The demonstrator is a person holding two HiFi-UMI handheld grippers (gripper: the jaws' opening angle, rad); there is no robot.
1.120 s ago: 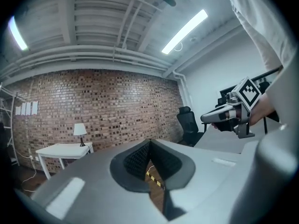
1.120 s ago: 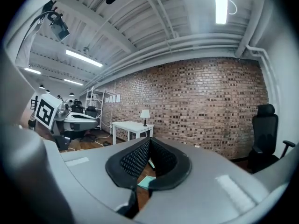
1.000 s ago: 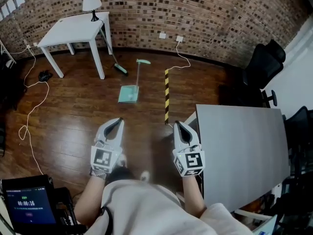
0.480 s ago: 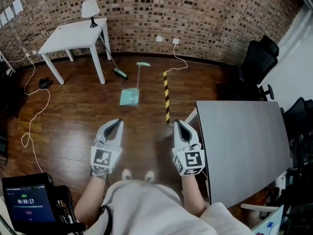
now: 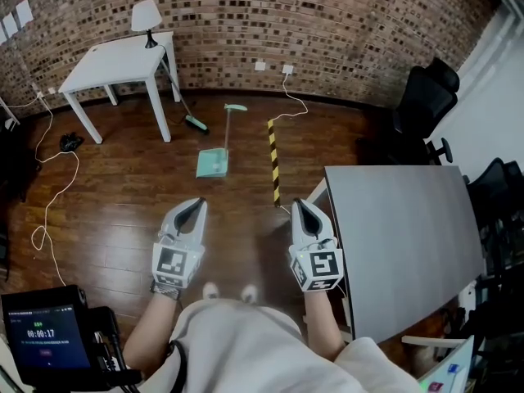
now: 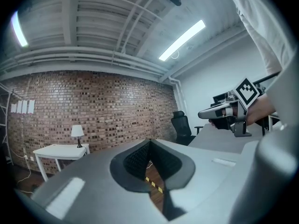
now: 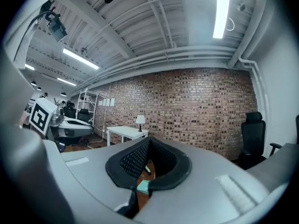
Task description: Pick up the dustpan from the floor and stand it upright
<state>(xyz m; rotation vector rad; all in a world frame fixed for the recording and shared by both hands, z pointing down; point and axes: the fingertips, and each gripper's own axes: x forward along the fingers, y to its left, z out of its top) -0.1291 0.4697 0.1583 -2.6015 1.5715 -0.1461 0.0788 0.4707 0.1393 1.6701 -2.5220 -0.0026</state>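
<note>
A teal dustpan lies flat on the wooden floor well ahead of me, its long handle stretching toward the brick wall. A slice of it shows through the right gripper view as a teal patch. My left gripper and right gripper are held side by side, far short of the dustpan, both shut with nothing between the jaws. In the left gripper view the jaws meet at the tips, and the right gripper shows off to the side.
A white table with a lamp stands at the back left, a broom leaning by it. A yellow-black strip lies on the floor. A grey table stands at my right, black chairs behind it. Cables trail at left.
The view has shifted a little: the dustpan and floor strip sit slightly further left in the frame. Both grippers stay shut and side by side.
</note>
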